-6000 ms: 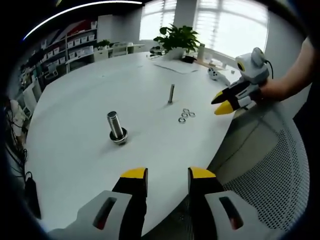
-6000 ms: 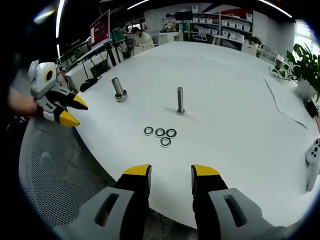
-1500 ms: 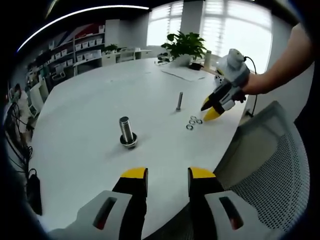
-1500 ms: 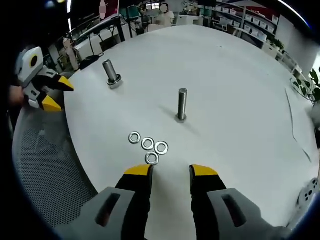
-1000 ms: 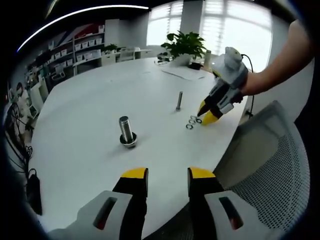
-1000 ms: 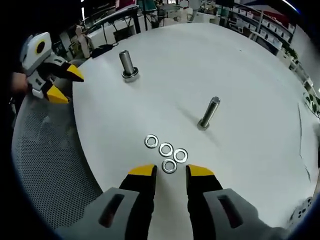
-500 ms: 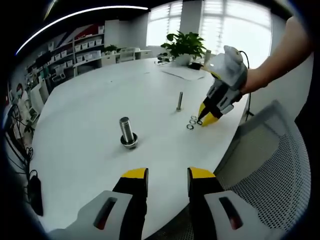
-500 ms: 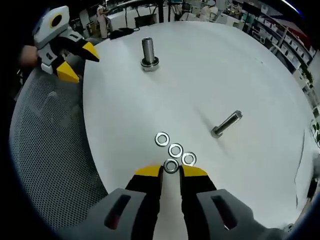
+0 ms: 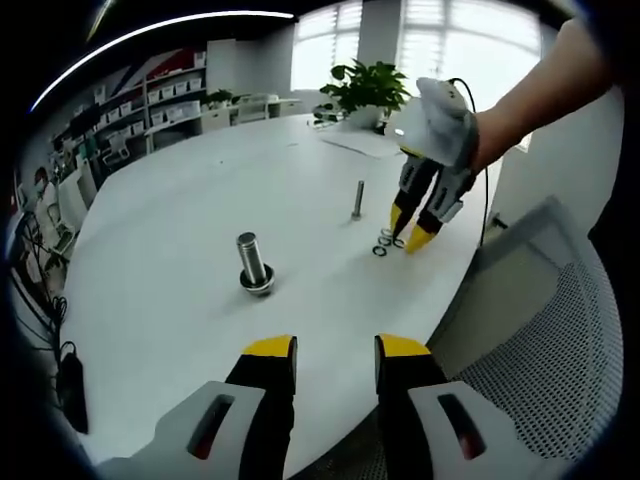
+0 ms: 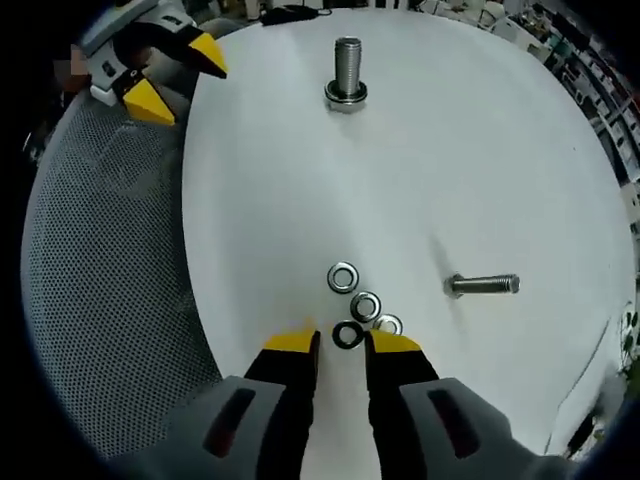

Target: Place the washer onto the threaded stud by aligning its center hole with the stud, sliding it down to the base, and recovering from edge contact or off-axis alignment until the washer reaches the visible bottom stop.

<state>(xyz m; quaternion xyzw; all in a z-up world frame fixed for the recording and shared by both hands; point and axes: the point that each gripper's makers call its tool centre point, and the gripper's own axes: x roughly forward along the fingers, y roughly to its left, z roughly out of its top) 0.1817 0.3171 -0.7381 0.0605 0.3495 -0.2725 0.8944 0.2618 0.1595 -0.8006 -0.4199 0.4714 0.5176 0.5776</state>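
1. Since half a second ago, right gripper (image 10: pixel 342 343) has tipped steeper over the white table (image 10: pixel 480 150), and its yellow tips now bracket the nearest washer (image 10: pixel 347 335), a small gap on each side, not yet clenched.
2. Three other washers (image 10: pixel 364 304) lie just beyond it, touching in a cluster.
3. Thin threaded stud (image 10: pixel 483 285) stands near the cluster; the thick bolt (image 10: pixel 346 72) stands well apart.
4. Left gripper (image 9: pixel 335 352) hovers at the table edge with jaws apart, holding nothing.

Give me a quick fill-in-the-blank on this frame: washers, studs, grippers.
The loose washers on the table number ____.
The right gripper has a washer between its ____.
The thick stud has a washer at its ____.
The left gripper is ____.

Missing words: four; jaws; base; open
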